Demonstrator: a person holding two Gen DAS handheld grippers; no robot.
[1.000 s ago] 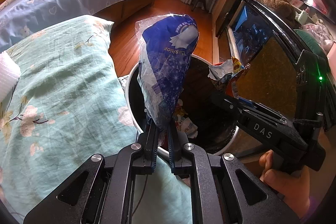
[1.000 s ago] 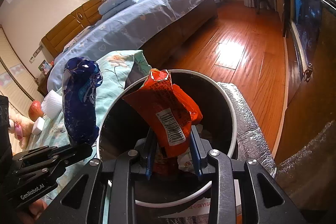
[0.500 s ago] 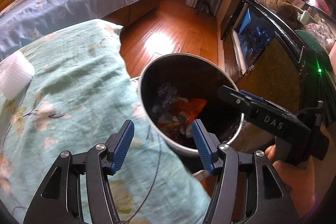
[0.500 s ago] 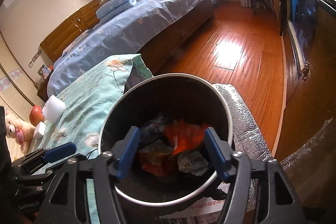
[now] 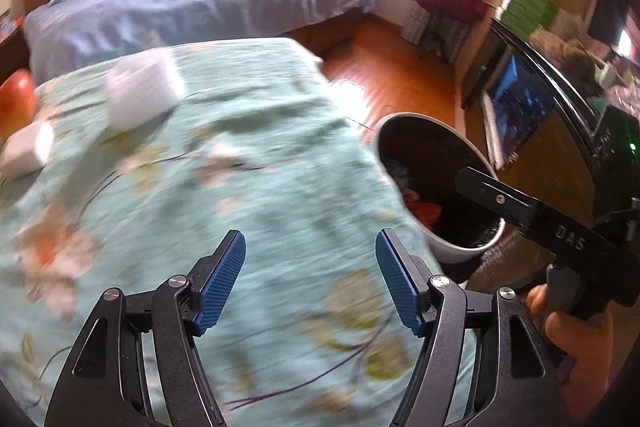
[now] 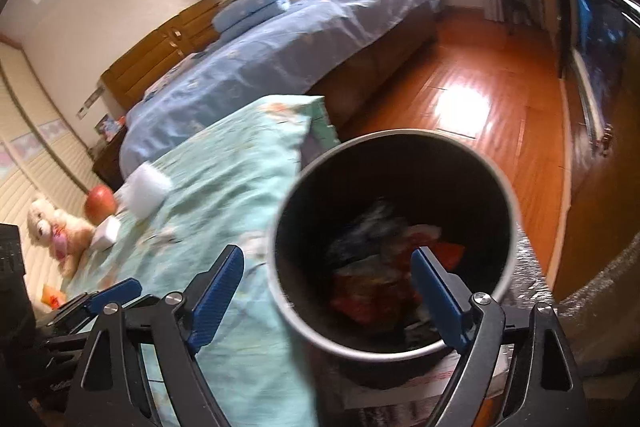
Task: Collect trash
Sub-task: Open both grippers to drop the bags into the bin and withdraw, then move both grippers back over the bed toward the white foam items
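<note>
A round bin with a white rim point(image 6: 510, 199) and black inside stands on the floor beside a table under a teal floral cloth point(image 5: 256, 195). Orange, red and blue wrappers point(image 6: 380, 267) lie in the bin. My right gripper point(image 6: 328, 287) is open and empty just above the bin's near rim. My left gripper point(image 5: 310, 283) is open and empty over the cloth, left of the bin point(image 5: 452, 251). A white crumpled foam piece point(image 5: 140, 95) and a small white block point(image 5: 26, 149) lie on the cloth at the far left.
A red apple point(image 6: 100, 203) and a plush bear point(image 6: 56, 227) sit beyond the foam. A blue-covered bed point(image 6: 300, 39) lies behind the table. A dark TV cabinet point(image 5: 532, 107) runs along the right over the wooden floor point(image 6: 472, 99).
Both grippers opened and dropped the blue bag and the orange wrapper into the bin. Since then both have swung left; the left one now hangs over the cloth.
</note>
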